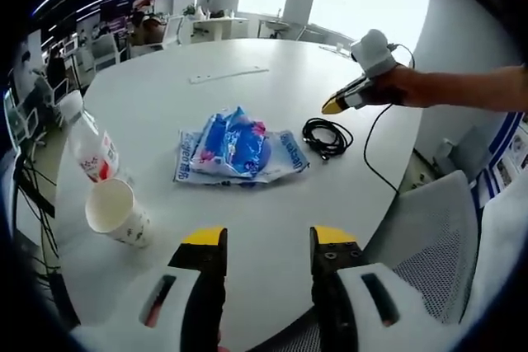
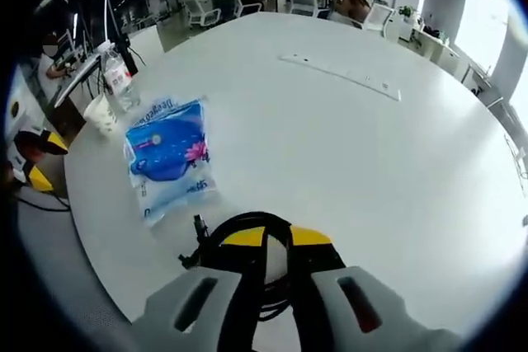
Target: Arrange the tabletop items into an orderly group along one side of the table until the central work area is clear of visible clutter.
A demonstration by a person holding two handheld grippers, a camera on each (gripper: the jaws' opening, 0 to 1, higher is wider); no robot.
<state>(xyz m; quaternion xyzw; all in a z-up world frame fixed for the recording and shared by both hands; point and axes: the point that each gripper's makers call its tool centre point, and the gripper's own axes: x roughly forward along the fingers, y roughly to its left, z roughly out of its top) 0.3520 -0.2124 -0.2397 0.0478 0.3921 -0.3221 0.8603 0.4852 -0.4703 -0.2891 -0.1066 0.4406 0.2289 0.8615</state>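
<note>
Cable [image 2: 239,241] coil at table [image 2: 346,162] edge, right gripper [image 2: 275,237] poised over it, jaws narrow, not yet gripping. Left gripper [image 1: 268,238] parted, idle. Next: pinch the coil, carry toward cup [image 1: 115,212] and bottle [image 1: 92,150].

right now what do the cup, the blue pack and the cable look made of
Cup: probably paper, matte white with a rolled rim. Blue pack: thin glossy plastic film, crinkled and catching light. Cable: black, likely rubber- or plastic-sheathed, lying in loose coils.
</note>
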